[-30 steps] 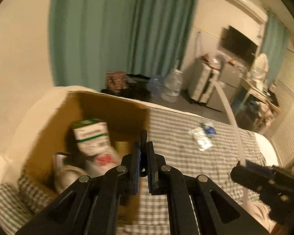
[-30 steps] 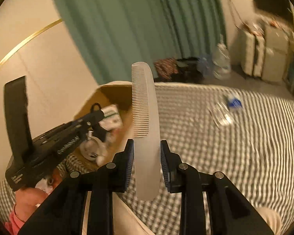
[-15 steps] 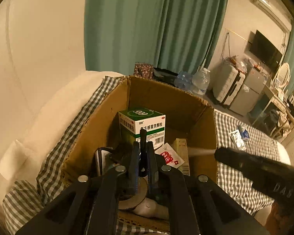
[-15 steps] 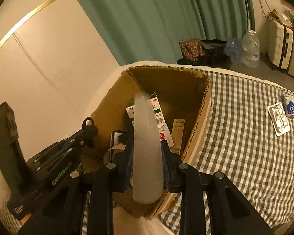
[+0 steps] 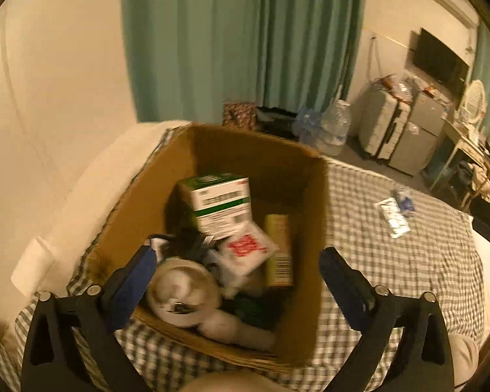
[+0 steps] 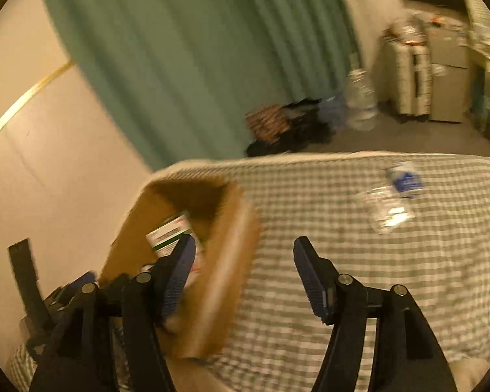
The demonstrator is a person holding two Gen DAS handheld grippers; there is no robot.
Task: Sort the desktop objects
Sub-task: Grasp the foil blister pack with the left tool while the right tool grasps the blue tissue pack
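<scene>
Green curtains (image 5: pixel 245 42) are hanging behind a bed (image 5: pixel 418 261) covered in a grey-and-white checked sheet, and an open cardboard box (image 5: pixel 313 202) is sitting on that sheet near the pale wall. Inside the box, a green-and-white medicine carton (image 5: pixel 220 202) is standing toward the far side, a white sachet with red print (image 5: pixel 246 250) is leaning against its front, a slim yellow-green carton (image 5: pixel 277 245) is lying just beside the sachet along the right wall, and a round clear container (image 5: pixel 183 294) is resting at the near edge; other items underneath are blurring together and I cannot tell what they are. The left hand-held gripper (image 5: pixel 236 272) is hovering over the box with its blue-padded fingers (image 5: pixel 132 285) spread wide apart, gripping nothing. The right hand-held gripper (image 6: pixel 241 272) is also standing with its fingers wide apart and empty, its left finger overlapping the box's right wall in the right wrist view and its right finger over the bare sheet. Well apart from the box, farther along the bed, a clear blister pack (image 5: pixel 393 219) and a small blue-and-white packet (image 5: pixel 405 197) are lying just beside each other on the sheet. Beyond the bed, a large water bottle (image 5: pixel 334 127), a pale suitcase (image 5: pixel 383 130) and a wall-mounted television (image 5: pixel 439 60) are showing in the background, and the right wrist view is heavily blurring.
</scene>
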